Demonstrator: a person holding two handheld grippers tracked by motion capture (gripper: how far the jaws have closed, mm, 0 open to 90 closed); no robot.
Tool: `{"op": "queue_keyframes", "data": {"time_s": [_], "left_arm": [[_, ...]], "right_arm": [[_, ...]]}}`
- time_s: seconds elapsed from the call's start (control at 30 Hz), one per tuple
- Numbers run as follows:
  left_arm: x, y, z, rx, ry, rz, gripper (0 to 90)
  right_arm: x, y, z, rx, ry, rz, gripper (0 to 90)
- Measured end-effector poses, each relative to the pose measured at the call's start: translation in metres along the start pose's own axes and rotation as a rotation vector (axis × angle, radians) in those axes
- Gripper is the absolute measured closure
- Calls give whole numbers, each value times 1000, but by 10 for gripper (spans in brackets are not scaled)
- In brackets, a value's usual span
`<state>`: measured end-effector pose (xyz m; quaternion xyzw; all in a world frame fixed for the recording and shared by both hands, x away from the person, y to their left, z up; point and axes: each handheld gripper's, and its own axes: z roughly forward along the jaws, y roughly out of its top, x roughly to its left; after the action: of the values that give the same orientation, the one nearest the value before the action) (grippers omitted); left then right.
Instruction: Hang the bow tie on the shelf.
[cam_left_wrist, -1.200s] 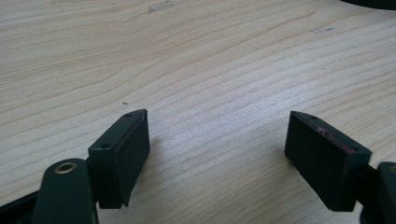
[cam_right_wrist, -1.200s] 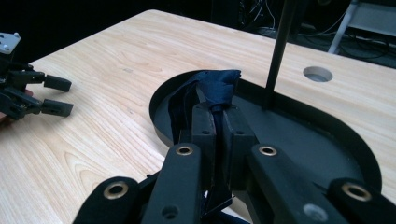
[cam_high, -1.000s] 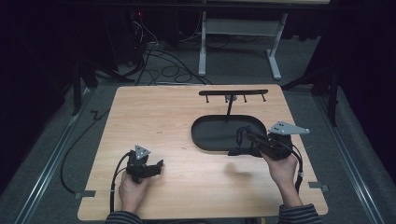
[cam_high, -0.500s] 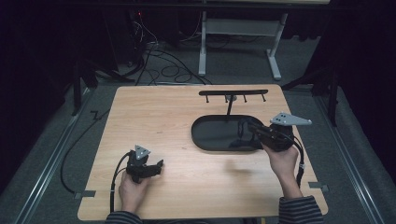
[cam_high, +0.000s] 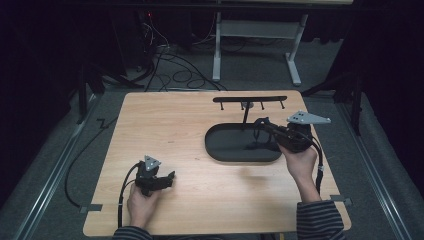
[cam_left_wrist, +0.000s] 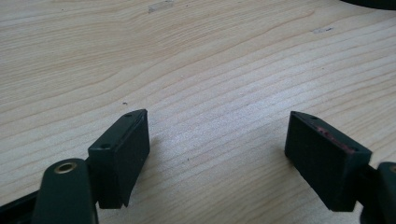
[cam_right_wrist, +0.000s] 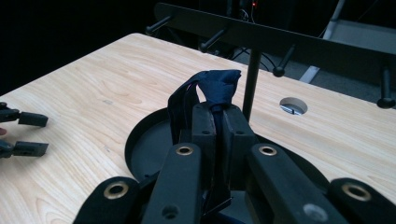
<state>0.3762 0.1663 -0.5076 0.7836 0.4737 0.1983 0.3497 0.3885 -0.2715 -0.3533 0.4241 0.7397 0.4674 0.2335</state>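
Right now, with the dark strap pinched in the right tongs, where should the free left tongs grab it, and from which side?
Probably the hanging part of the dark strap, just below the right tongs. The folded loop stands above their tips, while the rest drops toward the black tray. The left tongs are open, so come in level from the left.

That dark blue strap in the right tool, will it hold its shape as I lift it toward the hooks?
Probably not. The strap folds over above the right tool, so it looks soft and floppy. It seems light, and its loose end likely dangles toward the tray.
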Motion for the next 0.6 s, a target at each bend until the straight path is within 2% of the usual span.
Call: {"op": "queue_keyframes", "data": {"time_s": [0.2, 0.6], "left_arm": [[0, 0, 0, 0, 0, 0, 225], [0, 0, 0, 0, 0, 0, 225]], "right_arm": [[-7, 5, 5, 1, -15, 7, 872], [-9, 18, 11, -3, -25, -4, 872]]}}
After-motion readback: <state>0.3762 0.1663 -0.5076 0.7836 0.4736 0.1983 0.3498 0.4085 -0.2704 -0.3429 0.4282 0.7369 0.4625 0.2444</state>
